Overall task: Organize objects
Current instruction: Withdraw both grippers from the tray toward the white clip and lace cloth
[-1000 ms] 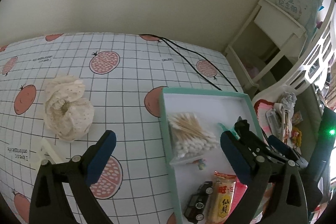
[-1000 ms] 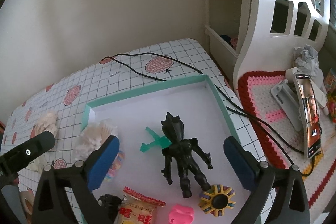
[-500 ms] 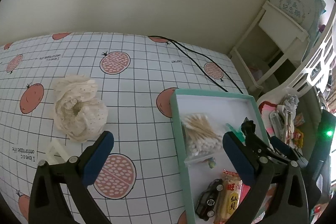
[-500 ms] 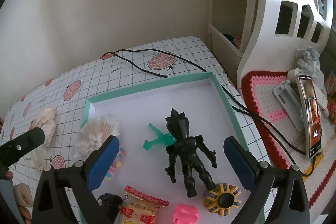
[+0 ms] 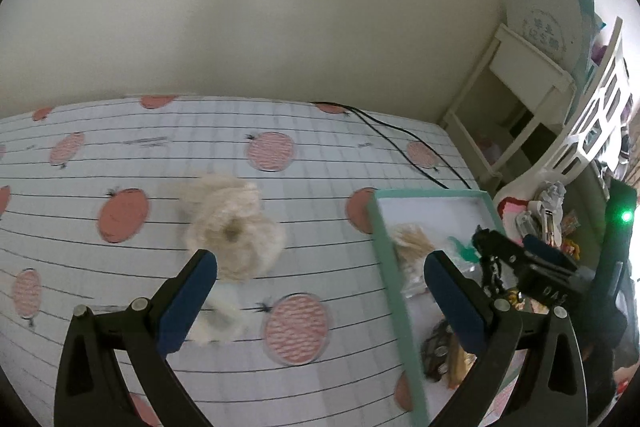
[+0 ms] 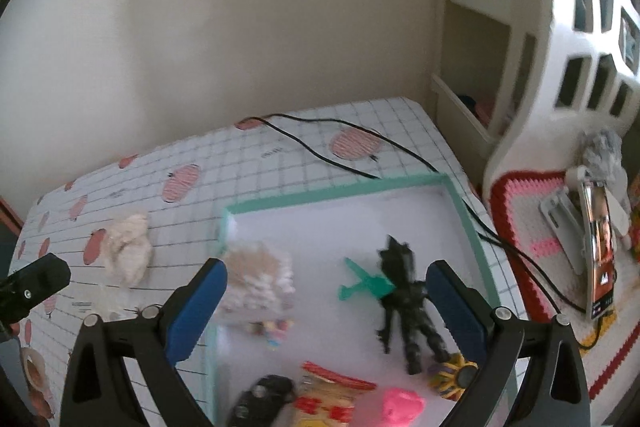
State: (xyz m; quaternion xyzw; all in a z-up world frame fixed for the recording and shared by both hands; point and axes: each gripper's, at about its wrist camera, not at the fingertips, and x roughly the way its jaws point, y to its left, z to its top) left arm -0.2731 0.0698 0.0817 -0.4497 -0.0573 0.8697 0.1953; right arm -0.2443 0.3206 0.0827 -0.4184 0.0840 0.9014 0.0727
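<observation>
A mint-rimmed white tray (image 6: 340, 193) (image 5: 384, 247) lies on the checked tablecloth. In it are a black action figure (image 6: 408, 303), a green plastic piece (image 6: 360, 285), a bag of cotton swabs (image 6: 256, 283) (image 5: 412, 247), a small black toy car (image 6: 262, 401), a snack packet (image 6: 328, 399), a pink toy (image 6: 402, 405) and a yellow-and-purple spiky ball (image 6: 454, 377). A cream scrunchie (image 5: 232, 227) (image 6: 128, 253) lies on the cloth left of the tray. My left gripper (image 5: 320, 291) hangs open above the cloth, just before the scrunchie. My right gripper (image 6: 326, 301) is open over the tray, holding nothing.
A black cable (image 6: 352, 147) runs across the cloth and past the tray's right side. A white shelf unit (image 6: 560, 39) stands at the right, with a crocheted mat (image 6: 532, 227) and a phone on a stand (image 6: 598, 255). A small whitish object (image 5: 218, 315) lies near the left finger.
My left gripper has swung left, so the scrunchie now sits near the middle of its view and the tray at the right. The right view has shifted slightly left; the tray's contents stay put.
</observation>
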